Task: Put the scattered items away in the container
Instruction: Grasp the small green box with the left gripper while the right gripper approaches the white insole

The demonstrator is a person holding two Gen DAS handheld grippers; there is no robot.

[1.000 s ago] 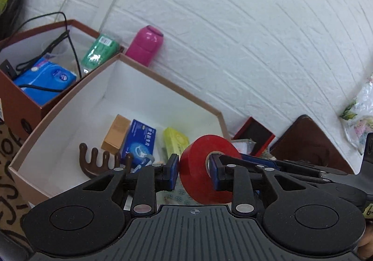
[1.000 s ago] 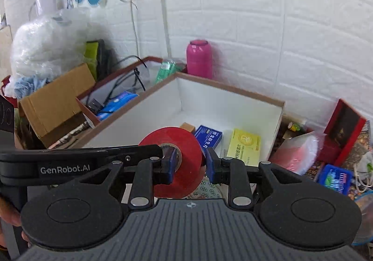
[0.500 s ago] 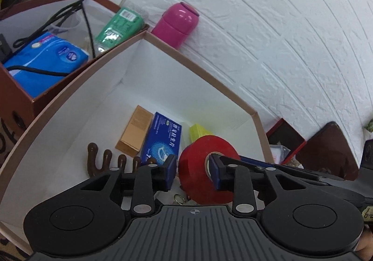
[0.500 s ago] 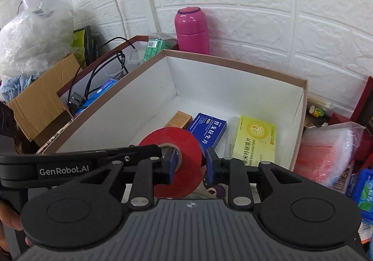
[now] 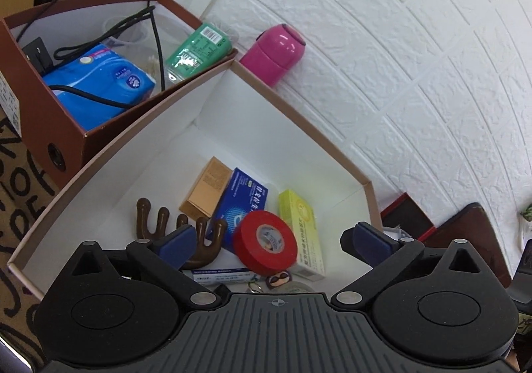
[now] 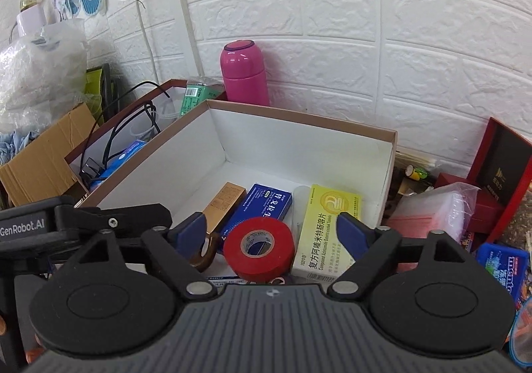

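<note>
The red tape roll (image 5: 265, 242) lies loose inside the white-lined box (image 5: 109, 173), on top of the blue medicine box (image 5: 244, 203) and next to the yellow medicine box (image 5: 301, 230). It also shows in the right wrist view (image 6: 258, 245), inside the same box (image 6: 299, 140). My left gripper (image 5: 272, 241) is open above the tape. My right gripper (image 6: 271, 230) is open above it too. Neither holds anything. A brown antler-shaped piece (image 5: 159, 223) and a tan carton (image 5: 206, 190) lie in the box as well.
A brown box (image 5: 46, 113) with cables and a blue tissue pack stands left of the white box. A pink bottle (image 6: 245, 73) stands against the brick wall. Red boxes (image 6: 498, 173), a pink plastic bag (image 6: 432, 210) and a blue pack (image 6: 502, 263) lie to the right.
Both grippers were together on the red tape roll over the box. Both have opened, and the tape now lies inside the box among the medicine boxes.
</note>
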